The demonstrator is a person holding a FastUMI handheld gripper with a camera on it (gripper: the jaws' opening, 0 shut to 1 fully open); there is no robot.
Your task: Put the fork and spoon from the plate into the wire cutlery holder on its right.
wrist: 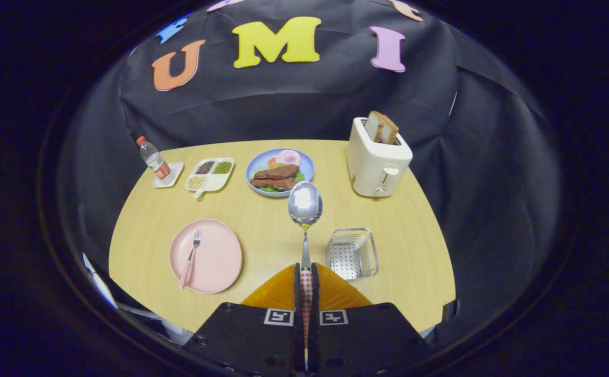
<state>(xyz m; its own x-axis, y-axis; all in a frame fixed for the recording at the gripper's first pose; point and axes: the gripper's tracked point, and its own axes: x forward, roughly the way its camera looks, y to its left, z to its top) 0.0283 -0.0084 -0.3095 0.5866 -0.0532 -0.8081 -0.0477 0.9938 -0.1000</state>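
A: The gripper has its two fingers clamped together on the checked red-and-white handle of the shiny metal spoon. The bowl sticks out well ahead of the fingertips, lifted clear of the pale wooden table.

B: So the spoon is off the round pink plate and in the air. Where is the fork?

A: The metal fork with the matching checked handle lies on that pink plate, tines pointing away from us, off to the left of the fingers. Untouched, by the look of it.

B: And the target?

A: The wire cutlery holder, a small mesh basket with a perforated floor, sits just to the right of the fingers, between them and the white toaster with two slices of bread further back. It looks empty.

B: So I'd call this the carry step for the spoon, roughly the first half of the job.

A: Agreed. The next move, as I judge it, calls for swinging right until the spoon hangs over the basket's opening, tipping or lowering it inside, then parting the fingers. The long bowl leads, so it needs to clear the near wire rim.

B: Anything in the way?

A: The blue plate of meat and greens, the white divided tray and the plastic bottle stand beyond the spoon, well apart from that path.
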